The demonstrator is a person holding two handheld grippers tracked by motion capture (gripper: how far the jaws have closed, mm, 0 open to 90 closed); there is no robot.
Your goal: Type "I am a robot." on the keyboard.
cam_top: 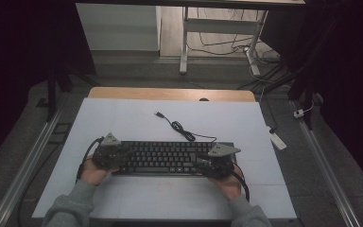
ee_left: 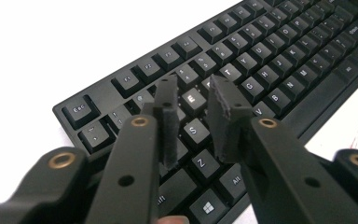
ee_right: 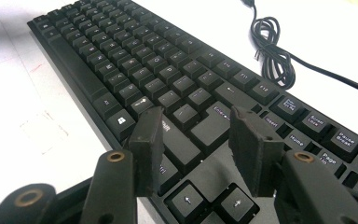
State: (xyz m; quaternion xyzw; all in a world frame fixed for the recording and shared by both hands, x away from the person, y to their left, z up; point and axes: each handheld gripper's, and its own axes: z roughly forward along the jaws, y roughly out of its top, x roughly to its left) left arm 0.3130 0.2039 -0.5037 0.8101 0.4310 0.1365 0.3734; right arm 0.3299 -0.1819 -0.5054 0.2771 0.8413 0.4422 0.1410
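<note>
Black keyboard [cam_top: 163, 157] lies flat between our two tongs. Left gripper [ee_left: 193, 109] hovers over its E and S keys, jaws narrow, gripping nothing. Right gripper [ee_right: 198, 140] sits above the Enter end, jaws wider, empty. Coiled cable [ee_right: 270, 49] beyond.

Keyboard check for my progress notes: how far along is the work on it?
Done: the keyboard lies flat on the white table, its cable unplugged and loose. In hand: the left gripper hovers over the E and S keys, the right gripper over the arrow keys; neither grips anything. Left: any actual grasp or lift.
</note>
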